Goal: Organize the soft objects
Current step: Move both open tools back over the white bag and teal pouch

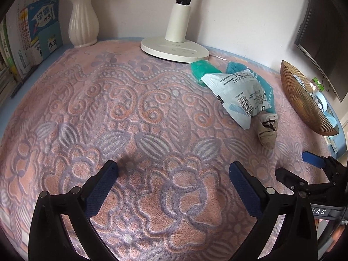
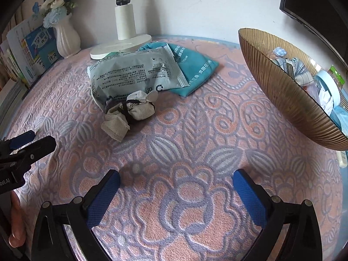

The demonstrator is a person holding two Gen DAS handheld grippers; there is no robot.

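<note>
A beige knotted sock bundle (image 2: 128,114) lies on the pink patterned cloth (image 2: 174,143), touching a pale grey-blue soft packet (image 2: 134,74) that rests on a teal cloth (image 2: 193,67). The same sock bundle (image 1: 267,129), packet (image 1: 239,93) and teal cloth (image 1: 201,69) show at the right in the left wrist view. My left gripper (image 1: 174,169) hovers open over bare cloth, well left of the pile. My right gripper (image 2: 176,178) stands wide open with nothing between its fingers, nearer than the sock bundle. A gold ribbed bowl (image 2: 282,91) at the right holds several soft items.
A white lamp base (image 1: 174,50) stands at the back behind the pile. A white vase (image 1: 82,24) with flowers and upright books (image 1: 41,32) fill the back left. A dark monitor (image 1: 322,32) hangs at the upper right. Each gripper shows at the edge of the other's view.
</note>
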